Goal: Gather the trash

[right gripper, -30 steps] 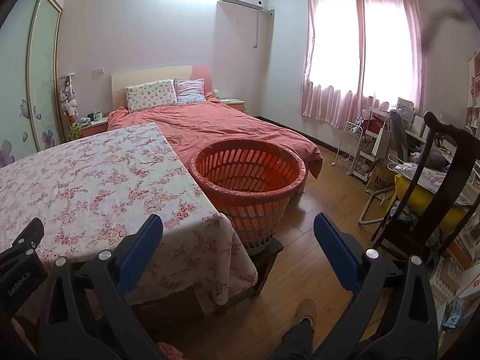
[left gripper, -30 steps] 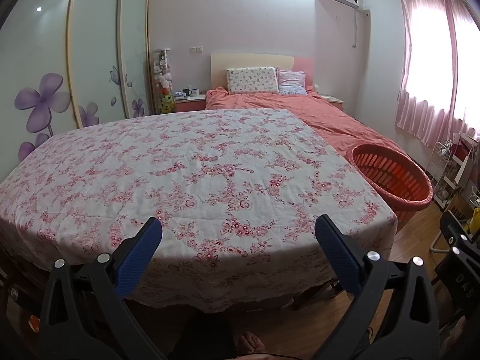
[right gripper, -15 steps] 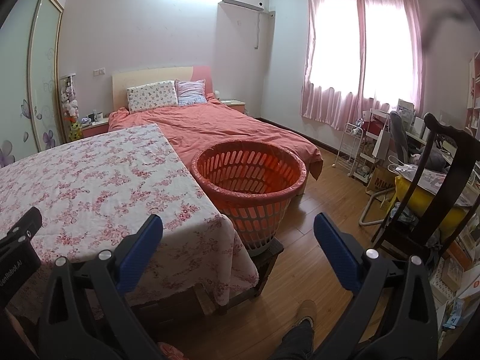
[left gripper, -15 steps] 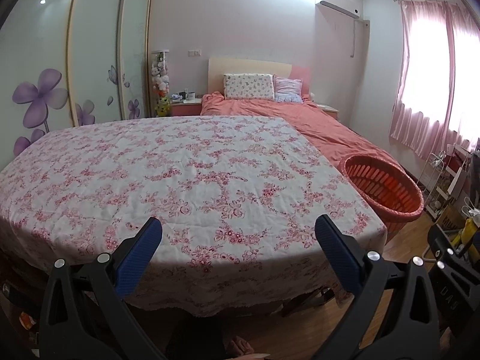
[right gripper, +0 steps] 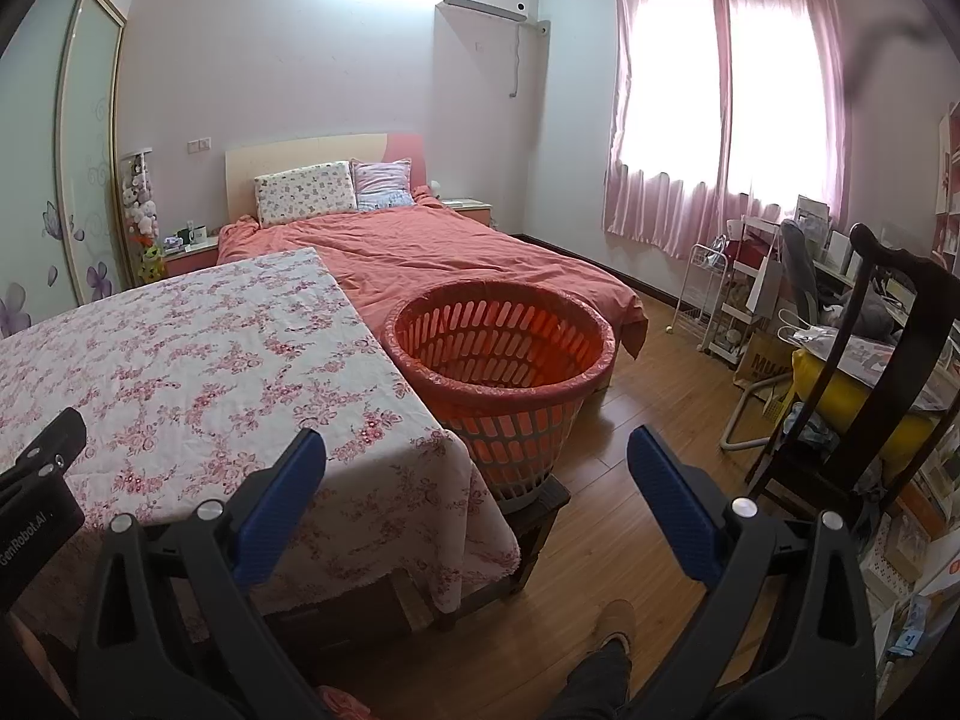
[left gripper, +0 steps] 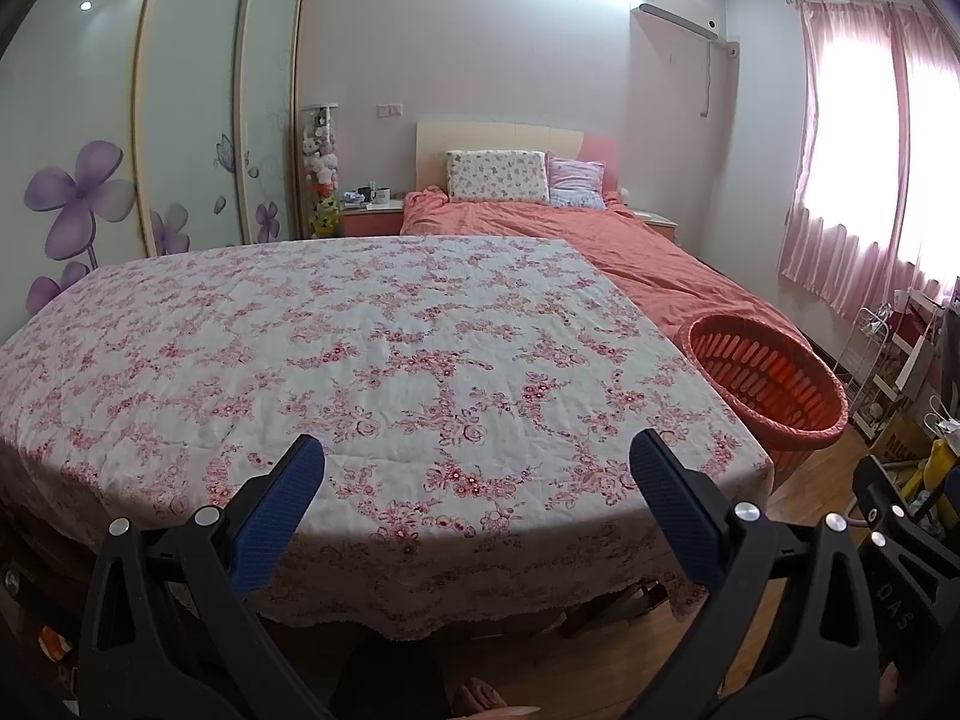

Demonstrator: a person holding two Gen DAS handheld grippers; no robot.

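An orange slotted basket lined with a thin bag stands on a low stool at the table's right end; it also shows in the left wrist view. The table has a pink floral cloth, also seen in the right wrist view. No trash shows on the cloth. My left gripper is open and empty, held just off the table's near edge. My right gripper is open and empty, in front of the table's right corner and the basket.
A bed with an orange cover lies behind the table and basket. A dark wooden chair and cluttered shelves stand at the right. A wardrobe lines the left wall. Wooden floor lies between basket and chair.
The left wrist view has drawn back and risen a little, so the table sits farther off and lower. The right wrist view has barely shifted. Both grippers stay open.
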